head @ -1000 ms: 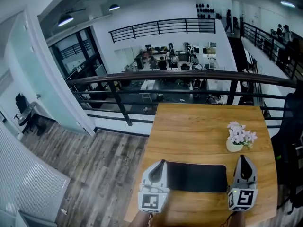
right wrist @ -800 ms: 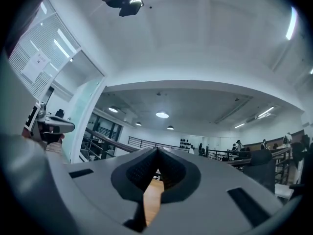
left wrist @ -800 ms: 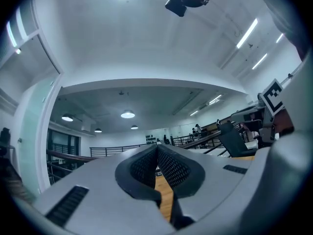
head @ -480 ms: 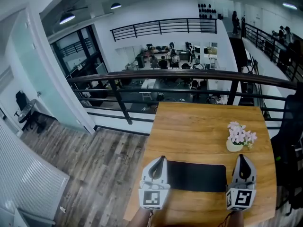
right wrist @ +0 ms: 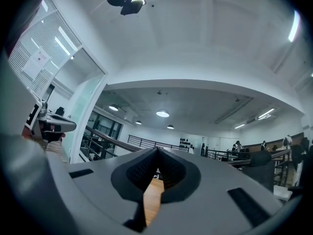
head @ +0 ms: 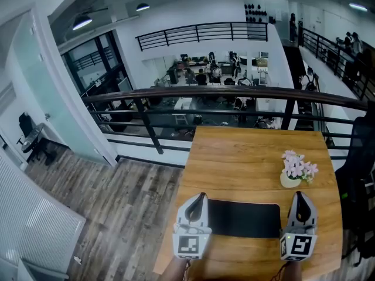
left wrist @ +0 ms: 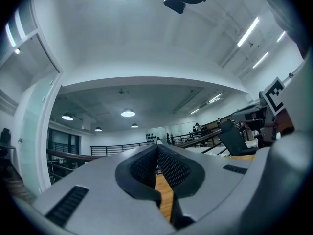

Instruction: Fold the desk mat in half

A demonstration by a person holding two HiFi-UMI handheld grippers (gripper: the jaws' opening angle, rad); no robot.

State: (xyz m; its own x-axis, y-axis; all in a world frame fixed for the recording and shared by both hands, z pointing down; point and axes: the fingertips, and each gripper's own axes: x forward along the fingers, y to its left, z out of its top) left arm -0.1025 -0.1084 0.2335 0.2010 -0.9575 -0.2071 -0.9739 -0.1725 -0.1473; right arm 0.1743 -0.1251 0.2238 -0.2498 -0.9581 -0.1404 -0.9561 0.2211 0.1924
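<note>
Grippers, head view: left gripper and right gripper are held at either short end of the black desk mat, which lies flat on the near part of the wooden table; flower pot stands just beyond its right end. Left gripper view: jaws pressed together, nothing between. Right gripper view: likewise closed, empty. Judgement: the scene fits a mat yet to be doubled, or one already doubled and released; thickness unreadable. Should a fold be due, pinch matching corners, carry them level, align edges, avoid the pot.
</note>
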